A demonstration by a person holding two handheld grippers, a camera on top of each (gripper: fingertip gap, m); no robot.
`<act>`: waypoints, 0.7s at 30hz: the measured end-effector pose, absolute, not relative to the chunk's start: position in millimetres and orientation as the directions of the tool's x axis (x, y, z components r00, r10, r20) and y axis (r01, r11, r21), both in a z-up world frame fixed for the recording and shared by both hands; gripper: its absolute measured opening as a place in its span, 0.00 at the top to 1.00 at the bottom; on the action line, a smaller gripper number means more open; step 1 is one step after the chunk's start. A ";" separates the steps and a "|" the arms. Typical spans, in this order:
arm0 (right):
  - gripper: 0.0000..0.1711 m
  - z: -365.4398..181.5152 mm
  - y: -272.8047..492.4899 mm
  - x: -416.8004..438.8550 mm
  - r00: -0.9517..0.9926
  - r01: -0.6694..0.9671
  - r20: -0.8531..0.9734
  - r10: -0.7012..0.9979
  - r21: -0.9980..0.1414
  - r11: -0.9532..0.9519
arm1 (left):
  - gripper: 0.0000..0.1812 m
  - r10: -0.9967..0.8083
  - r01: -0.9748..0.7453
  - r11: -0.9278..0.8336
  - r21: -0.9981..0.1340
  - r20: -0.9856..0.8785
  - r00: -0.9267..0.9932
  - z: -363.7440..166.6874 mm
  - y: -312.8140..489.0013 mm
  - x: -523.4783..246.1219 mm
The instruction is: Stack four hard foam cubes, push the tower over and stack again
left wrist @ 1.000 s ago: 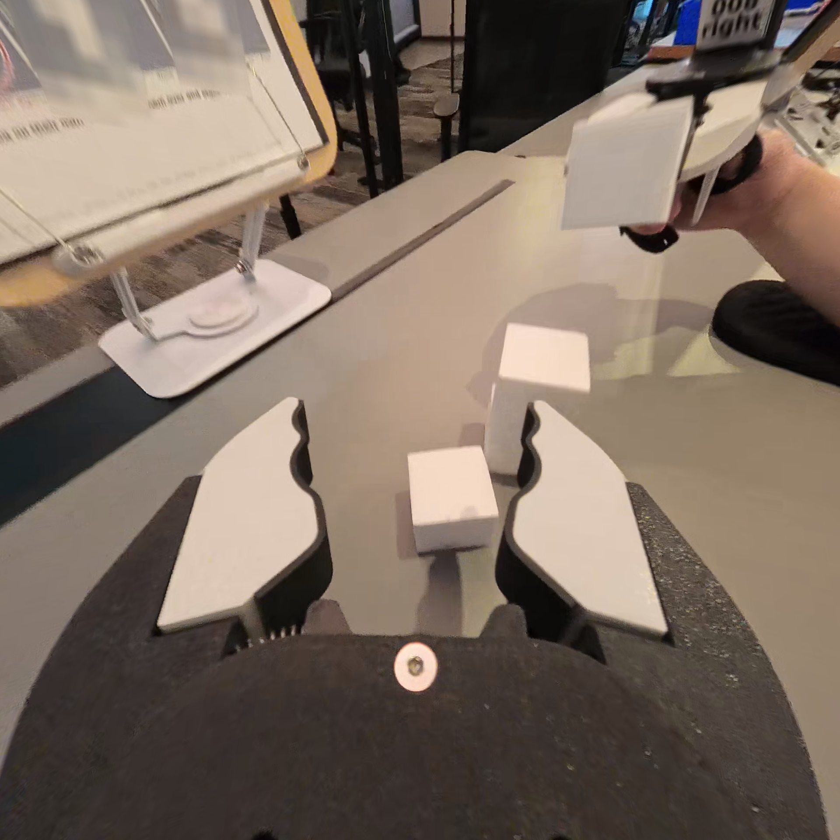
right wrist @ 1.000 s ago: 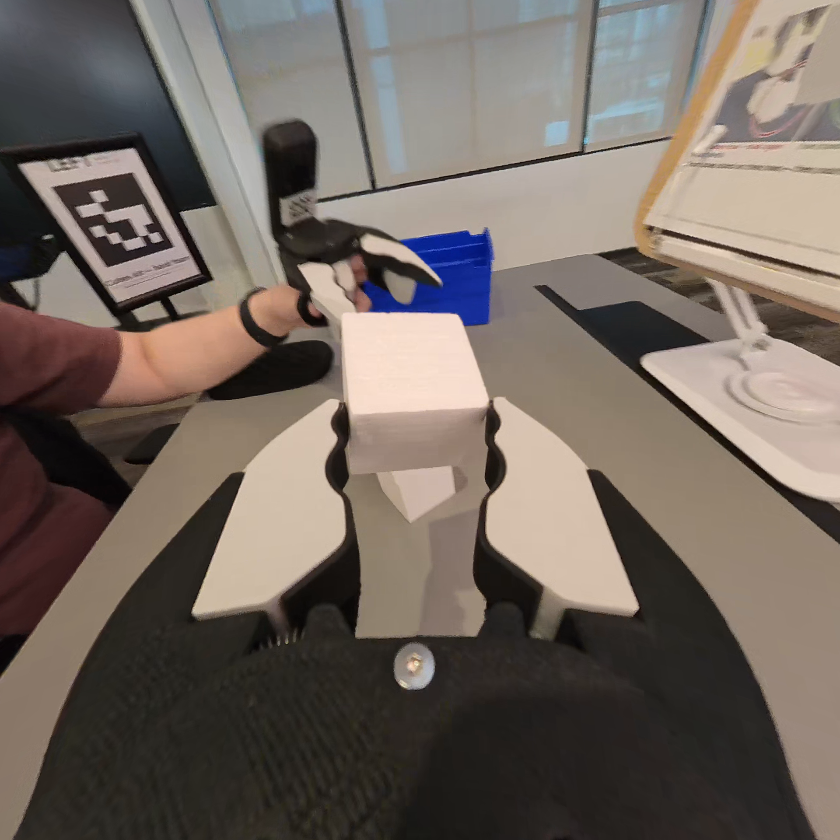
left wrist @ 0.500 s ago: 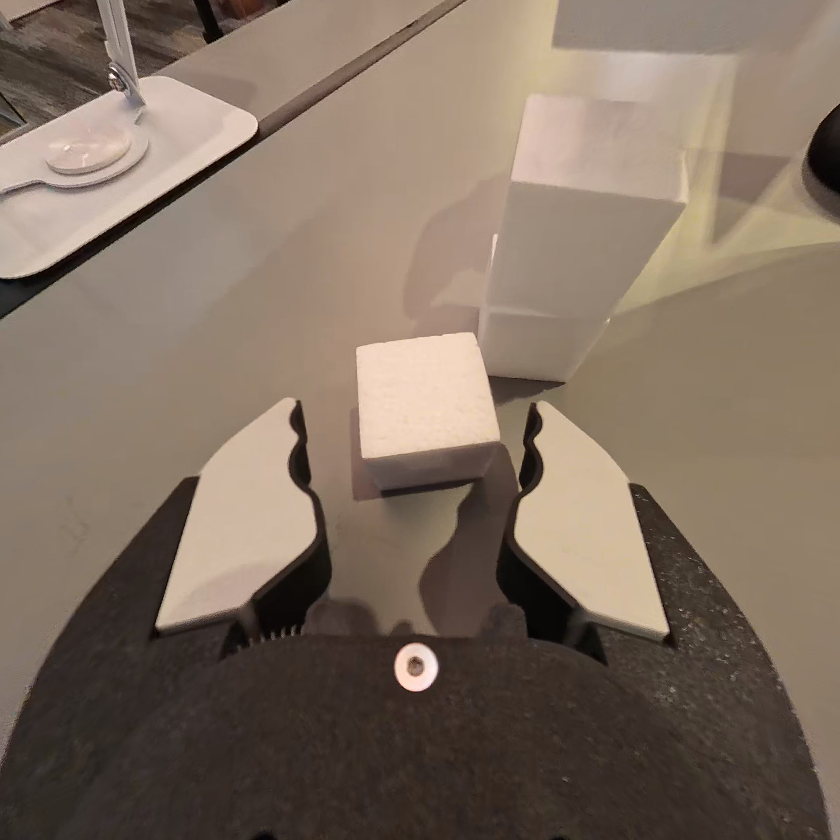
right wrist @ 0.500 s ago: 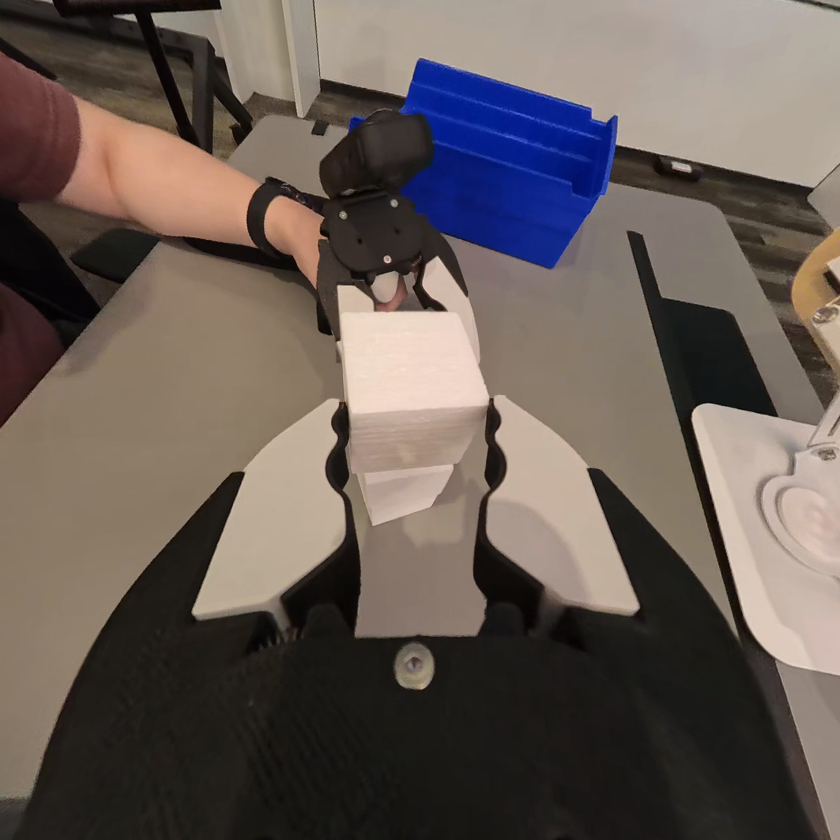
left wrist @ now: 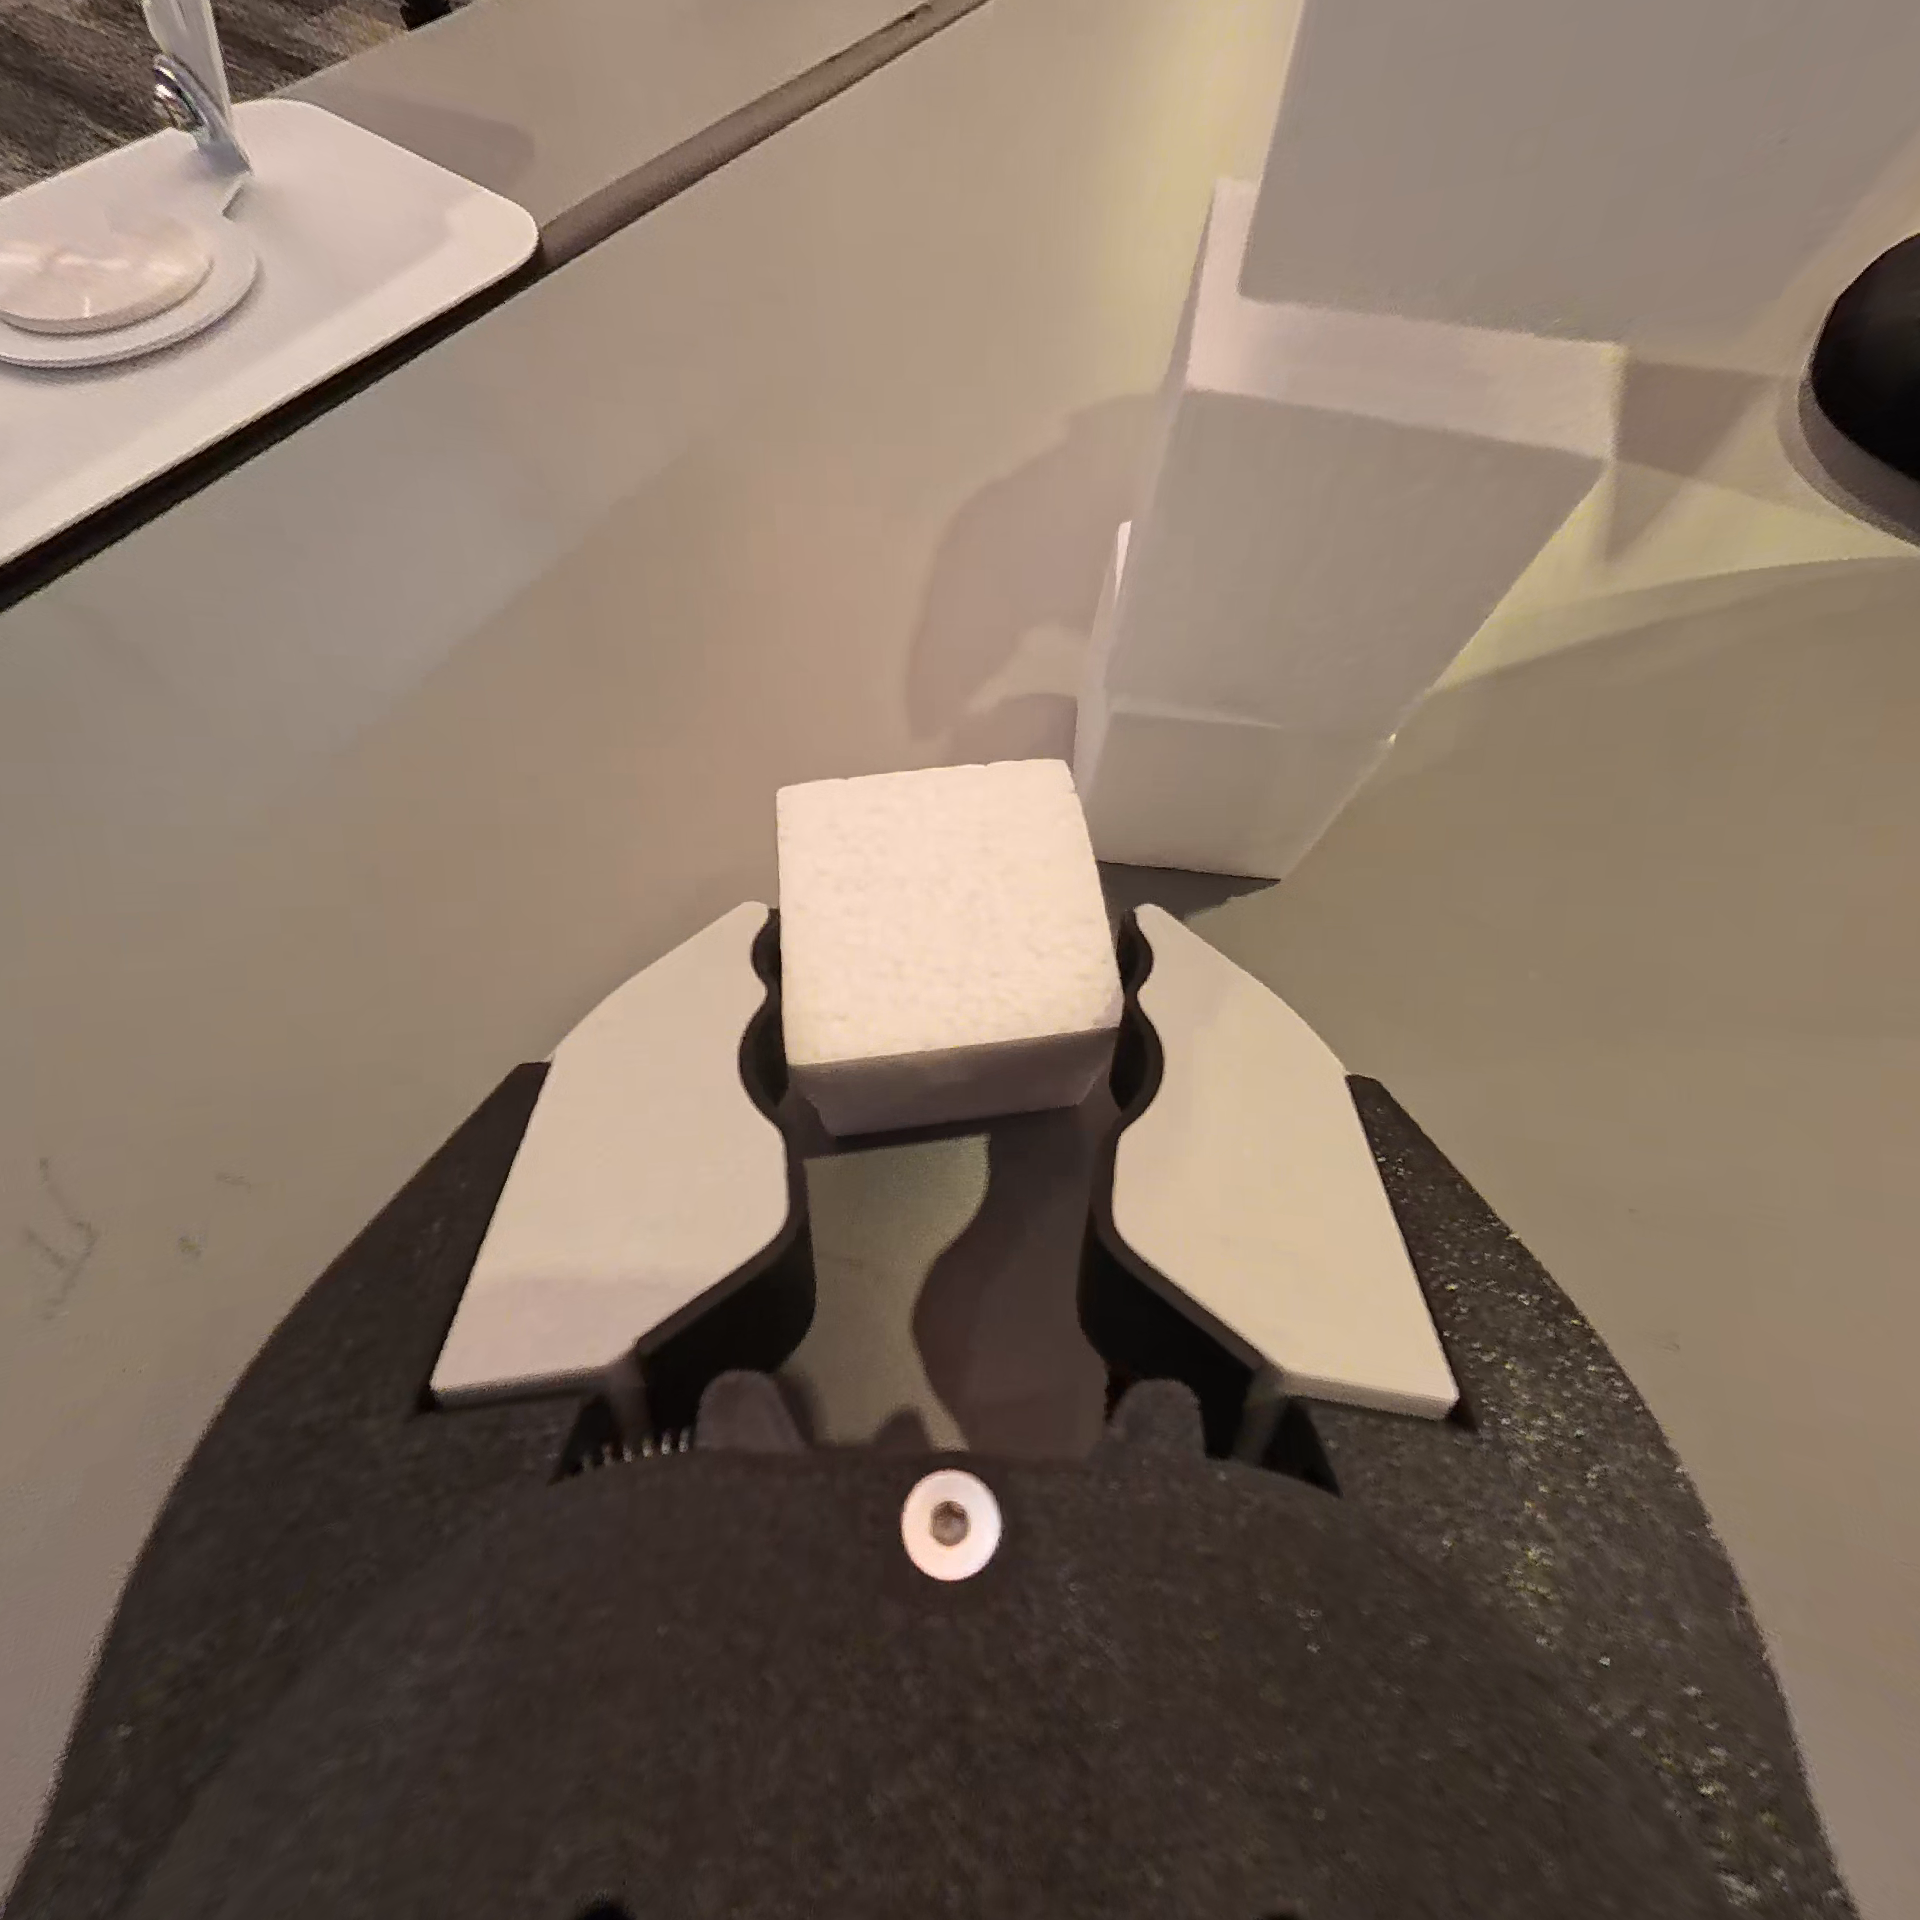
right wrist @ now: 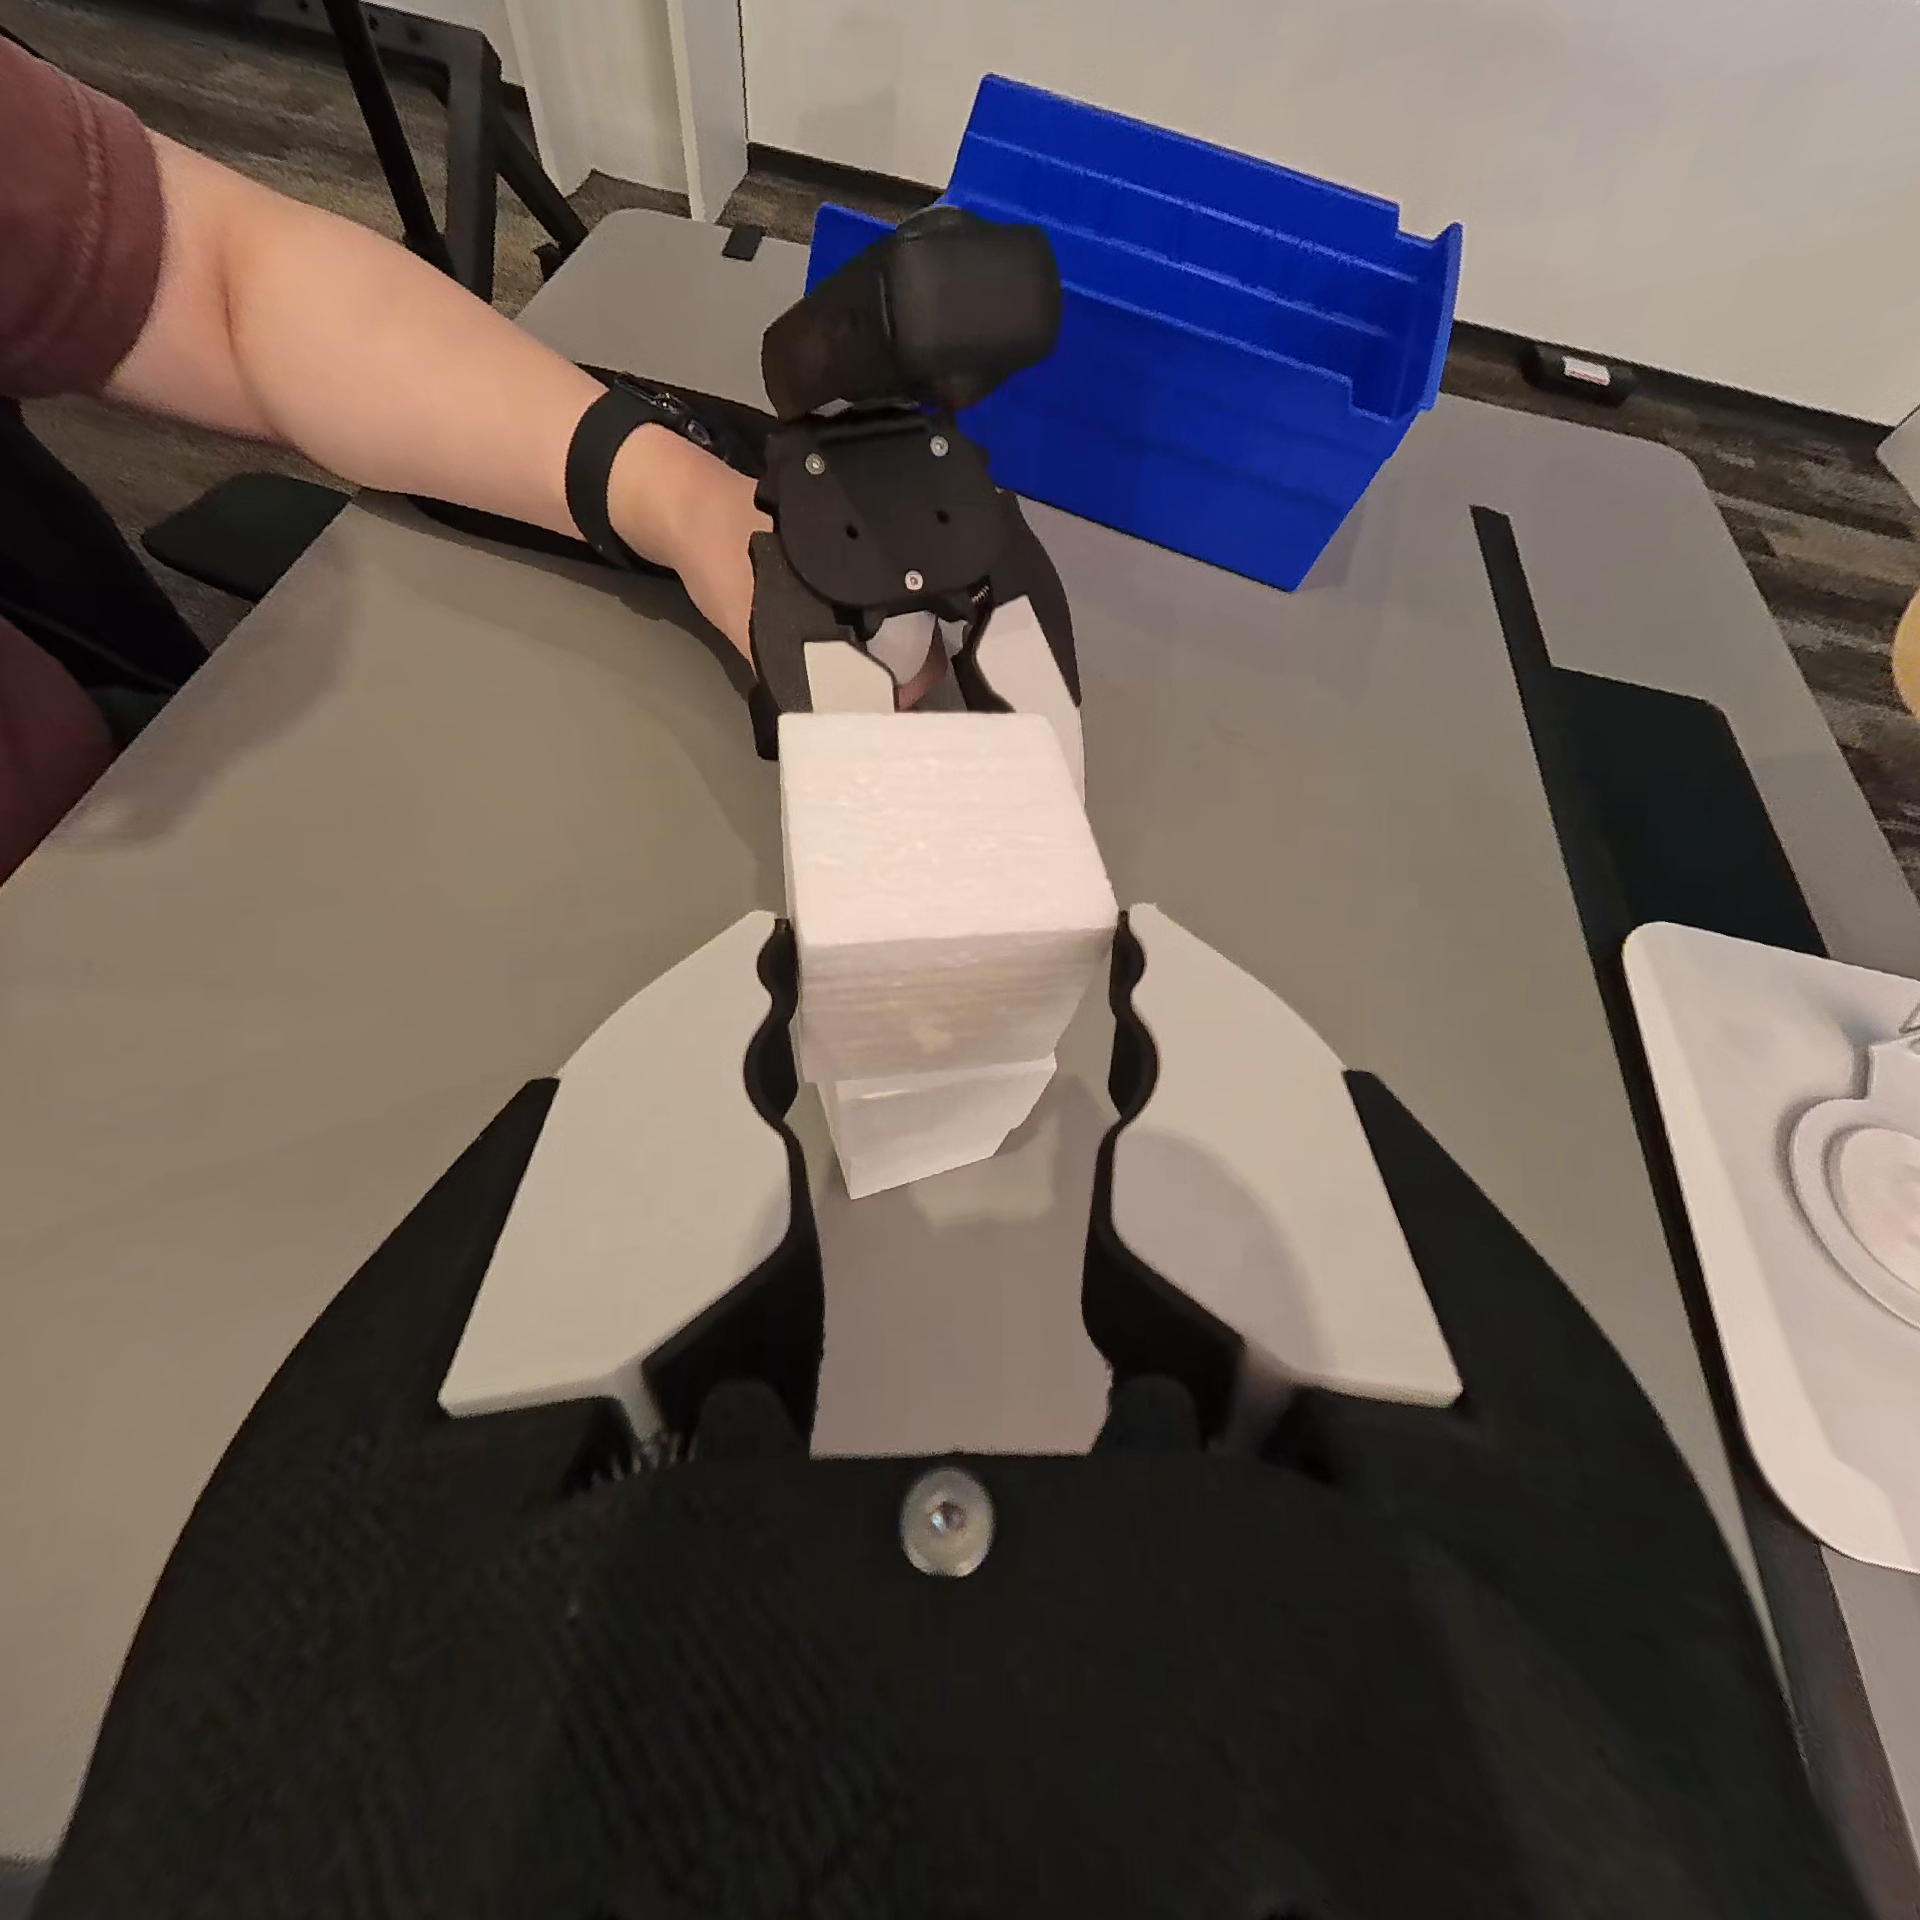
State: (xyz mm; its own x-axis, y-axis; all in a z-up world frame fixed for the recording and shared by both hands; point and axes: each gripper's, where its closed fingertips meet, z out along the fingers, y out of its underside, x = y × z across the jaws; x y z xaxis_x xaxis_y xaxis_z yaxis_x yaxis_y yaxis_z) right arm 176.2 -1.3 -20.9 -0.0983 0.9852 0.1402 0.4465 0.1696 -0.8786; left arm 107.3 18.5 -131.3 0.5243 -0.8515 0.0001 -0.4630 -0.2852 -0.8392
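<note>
A: What is the left gripper (left wrist: 943, 1003) doing?

B: Its pale fingers (left wrist: 665, 1122) are sitting narrow around a loose white foam cube (left wrist: 940, 961), one on each side, with the cube resting on the grey table (left wrist: 416, 623). I cannot tell whether the pads are actually pressing it or just flanking it.

A: And the tower?

B: From the left wrist view, the two-cube stack (left wrist: 1309, 582) is standing at about one o'clock from the loose cube, just beside it. Above the stack, at the top edge, a third cube (left wrist: 1558, 156) is hanging, blurred.

A: That one belongs to the right gripper (right wrist: 945, 997)?

B: Yes. In the right wrist view its fingers are clamping the held cube (right wrist: 935, 883) at both sides. Directly beneath, a stack cube (right wrist: 925, 1127) is showing, turned a little off square. Whether the two are touching, I cannot tell.

A: Anything else around?

B: Looking along the right gripper, the left gripper is showing at twelve o'clock, held by a hand (right wrist: 696, 551) wearing a black wristband (right wrist: 597, 473). A blue plastic bin (right wrist: 1174, 384) is lying beyond it at one o'clock. A white stand base (right wrist: 1787, 1205) is sitting at three o'clock on the table edge.
</note>
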 end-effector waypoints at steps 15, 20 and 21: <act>0.65 -29.0 2.5 175.3 -0.098 0.451 0.155 0.983 -0.874 0.183 | 0.65 -0.857 -0.492 -0.287 -0.822 -0.010 0.516 -135.9 16.8 109.0; 0.65 -36.7 2.6 175.8 -0.107 0.465 0.130 0.986 -0.870 0.166 | 0.66 -0.856 -0.493 -0.288 -0.821 -0.010 0.517 -136.2 17.0 109.0; 0.63 -38.8 3.7 176.3 -0.103 0.474 0.130 0.986 -0.865 0.163 | 0.66 -0.854 -0.493 -0.287 -0.821 -0.014 0.520 -136.2 17.4 108.9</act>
